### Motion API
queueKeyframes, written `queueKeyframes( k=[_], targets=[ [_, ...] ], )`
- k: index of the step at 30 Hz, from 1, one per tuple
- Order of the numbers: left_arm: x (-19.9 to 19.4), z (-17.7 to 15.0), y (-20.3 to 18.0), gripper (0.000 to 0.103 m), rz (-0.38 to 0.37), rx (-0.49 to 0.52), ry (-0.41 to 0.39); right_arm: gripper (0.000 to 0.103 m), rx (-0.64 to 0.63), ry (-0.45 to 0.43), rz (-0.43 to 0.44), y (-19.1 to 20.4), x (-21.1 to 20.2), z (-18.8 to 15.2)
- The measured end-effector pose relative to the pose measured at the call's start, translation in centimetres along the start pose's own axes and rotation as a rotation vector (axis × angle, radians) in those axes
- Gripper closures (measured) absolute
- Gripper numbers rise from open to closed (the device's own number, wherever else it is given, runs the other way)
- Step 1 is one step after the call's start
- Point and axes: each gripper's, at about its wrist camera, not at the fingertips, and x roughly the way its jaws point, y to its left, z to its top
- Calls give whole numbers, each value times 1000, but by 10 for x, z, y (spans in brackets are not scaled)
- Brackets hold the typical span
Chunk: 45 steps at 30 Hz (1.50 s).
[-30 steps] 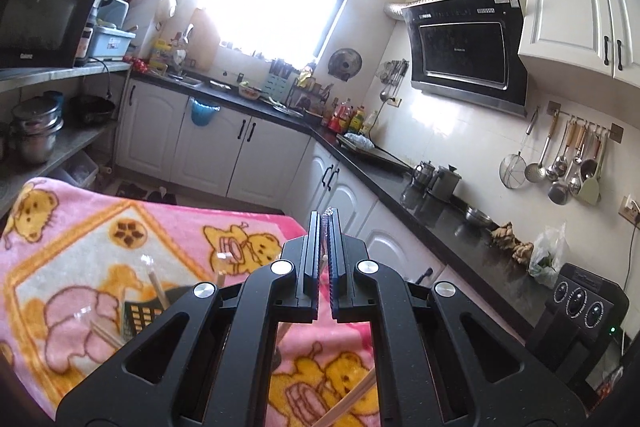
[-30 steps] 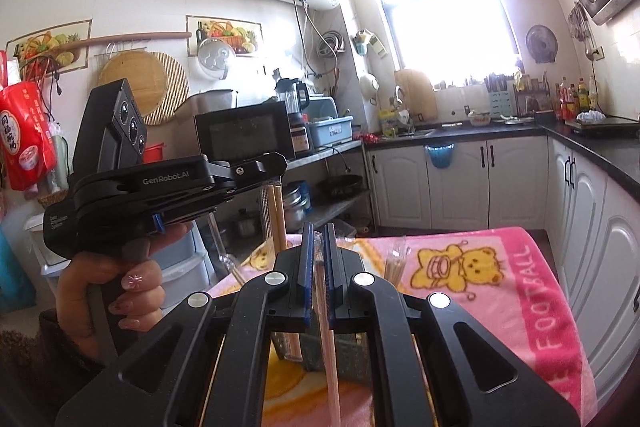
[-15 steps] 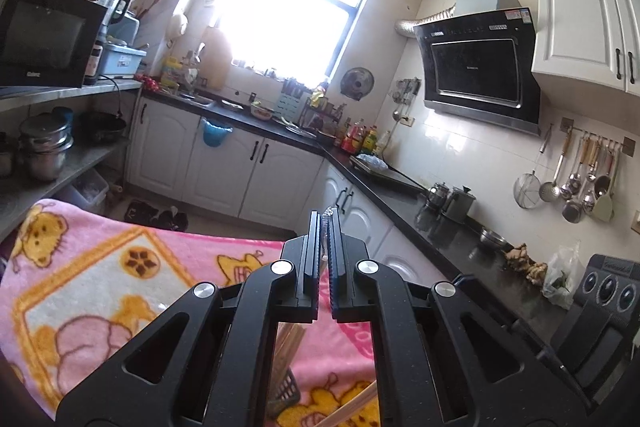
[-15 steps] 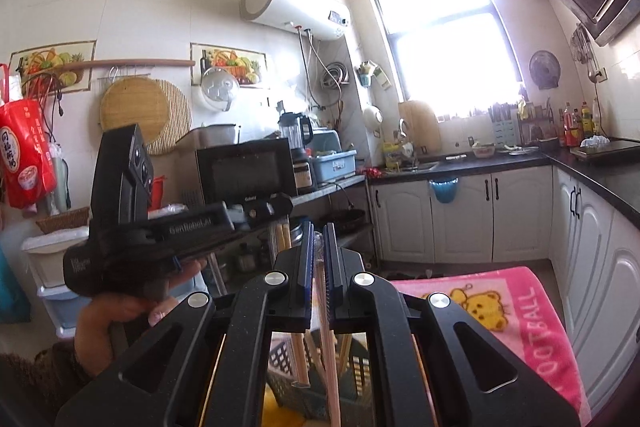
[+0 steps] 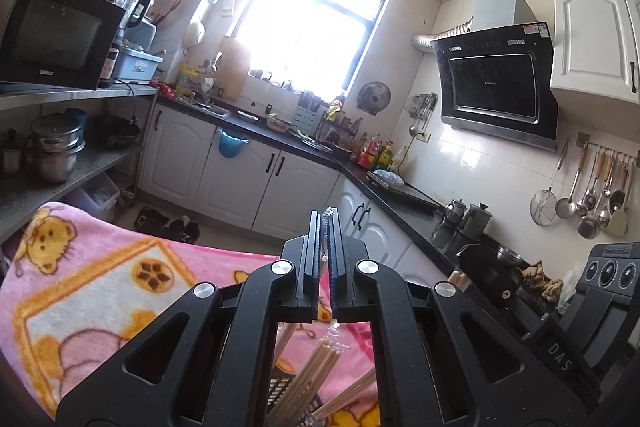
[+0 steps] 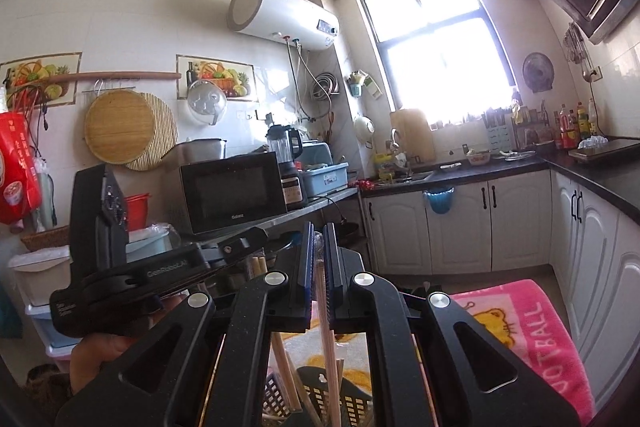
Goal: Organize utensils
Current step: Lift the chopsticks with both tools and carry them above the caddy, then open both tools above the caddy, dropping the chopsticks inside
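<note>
The right gripper (image 6: 318, 259) pinches a pale wooden chopstick in clear wrap (image 6: 326, 323) that hangs down into the dark slotted plastic basket (image 6: 320, 395). The left gripper (image 5: 325, 251) is clamped on another thin wrapped stick (image 5: 322, 263). More chopsticks (image 5: 316, 375) stand in the basket on the pink bear-print blanket (image 5: 100, 291).

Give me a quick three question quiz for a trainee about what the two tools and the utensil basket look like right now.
1. True or false: the right tool is shut on a thin pale wooden chopstick.
2. What pattern is on the pink fleece blanket?
3. The black plastic mesh basket holds: A spoons, B chopsticks, C knives.

Key: 1 true; 2 cartoon bears; 3 B.
</note>
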Motion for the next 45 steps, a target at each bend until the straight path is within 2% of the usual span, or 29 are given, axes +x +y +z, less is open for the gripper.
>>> queueKeyframes(
  k=[8, 16, 31, 34, 40, 42, 43, 45],
  targets=[
    [6, -14, 10, 101, -17, -16, 8, 98, -26, 4, 25, 2, 16, -23],
    [9, -33, 20, 101, -32, -27, 21, 98, -76, 14, 9, 7, 28, -43],
    [17, -65, 29, 101, -9, 3, 51, 97, -72, 26, -22, 2, 41, -73],
    [18, -68, 30, 101, 12, 8, 69, 85, -48, 44, -27, -1, 39, -77],
    [16, -74, 32, 101, 63, 3, 139, 83, -28, 94, -54, -2, 29, -82],
    [14, -76, 33, 101, 69, 0, 158, 76, -17, 114, -68, -4, 24, -85],
    [12, -77, 34, 100, 74, 1, 168, 75, -10, 125, -72, -5, 22, -85],
    [10, -79, 33, 89, 79, 2, 189, 72, 8, 148, -81, -8, 18, -88]
  ],
)
